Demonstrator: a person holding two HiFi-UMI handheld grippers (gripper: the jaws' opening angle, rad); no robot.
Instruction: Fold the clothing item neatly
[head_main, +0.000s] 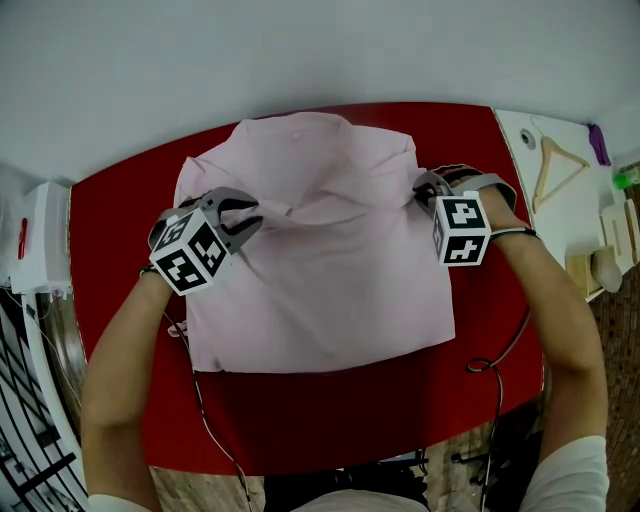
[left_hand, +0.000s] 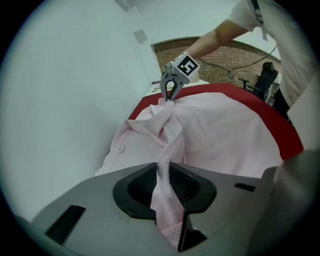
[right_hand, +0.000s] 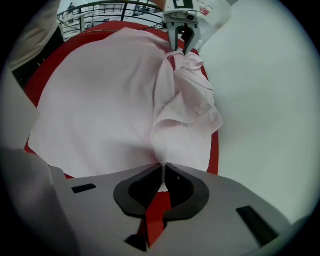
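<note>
Our pink shirt lies flat on the middle of the red worktop, collar toward 12 o'clock. We judge a fold is at its gripping step — the left hand-held gripper is clamped on a pinch of cloth at the shirt's 10 o'clock, the right hand-held gripper on its edge at 2 o'clock. Next, both pinches should lift together and travel toward 6 o'clock, kept level.

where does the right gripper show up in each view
Head view: the right gripper is at centre right, at the right edge of the shirt.
Left gripper view: the right gripper is at top centre, pinching the shirt's far side.
Right gripper view: the right gripper is at bottom centre, its own jaws closed on shirt cloth.
Shared landmark: the pink shirt on the red table.
</note>
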